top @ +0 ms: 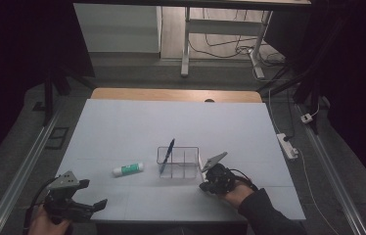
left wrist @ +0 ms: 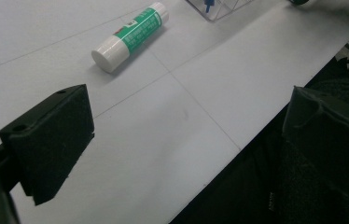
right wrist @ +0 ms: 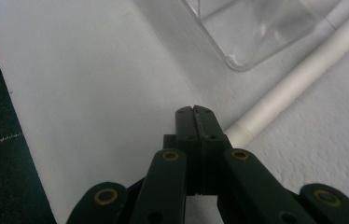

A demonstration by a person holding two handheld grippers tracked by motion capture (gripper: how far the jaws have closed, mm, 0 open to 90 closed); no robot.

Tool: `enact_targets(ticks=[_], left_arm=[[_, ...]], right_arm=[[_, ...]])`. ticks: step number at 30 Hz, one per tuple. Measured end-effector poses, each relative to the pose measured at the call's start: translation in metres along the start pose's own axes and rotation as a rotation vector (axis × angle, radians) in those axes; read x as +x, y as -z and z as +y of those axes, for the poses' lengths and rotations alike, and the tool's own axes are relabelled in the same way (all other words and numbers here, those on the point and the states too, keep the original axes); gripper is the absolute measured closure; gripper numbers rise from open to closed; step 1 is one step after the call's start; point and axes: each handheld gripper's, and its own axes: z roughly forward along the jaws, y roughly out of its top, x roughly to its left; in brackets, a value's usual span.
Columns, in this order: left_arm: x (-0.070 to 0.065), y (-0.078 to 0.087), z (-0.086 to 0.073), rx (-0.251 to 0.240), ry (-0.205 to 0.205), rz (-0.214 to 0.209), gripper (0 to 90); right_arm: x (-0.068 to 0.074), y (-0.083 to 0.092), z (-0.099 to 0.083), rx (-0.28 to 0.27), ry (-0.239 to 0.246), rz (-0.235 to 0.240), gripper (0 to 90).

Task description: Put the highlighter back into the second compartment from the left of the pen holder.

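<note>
1. The left gripper (top: 85,196) waits at the near left edge of the table (top: 122,122), jaws wide apart, holding nothing.
2. The right gripper (right wrist: 196,114) is squeezed tight, maybe pinching the white pen (right wrist: 298,77)'s near end.
3. Just beyond sits the clear box (top: 177,162), ready for pens; a blue pen (top: 167,155) leans inside.
4. The glue stick (top: 127,169) lies left of the box.

Green-labelled glue stick (top: 127,169) lying on white table (top: 122,122), power strip (top: 287,145) on floor

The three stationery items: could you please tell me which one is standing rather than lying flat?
The blue pen: it leans upright in the clear box, while the glue stick and the white stick lie flat.
</note>
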Motion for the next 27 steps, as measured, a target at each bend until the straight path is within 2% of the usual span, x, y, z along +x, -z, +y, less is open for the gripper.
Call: enact_targets(ticks=[9,18,23,27], left_arm=[[0.0,0.0,0.0,0.0,0.0,0.0,2.3],[0.0,0.0,0.0,0.002,-0.001,0.001,2.3],[0.0,0.0,0.0,0.003,-0.001,0.001,2.3],[0.0,0.0,0.0,0.003,-0.001,0.001,2.4]], right_arm=[[-0.012,0.008,-0.01,0.009,-0.043,-0.011,89.5],[-0.028,0.024,-0.027,-0.026,-0.093,-0.032,89.4],[-0.033,0.031,-0.035,-0.029,-0.117,-0.06,88.5],[-0.033,0.034,-0.035,-0.047,-0.128,-0.057,86.8]])
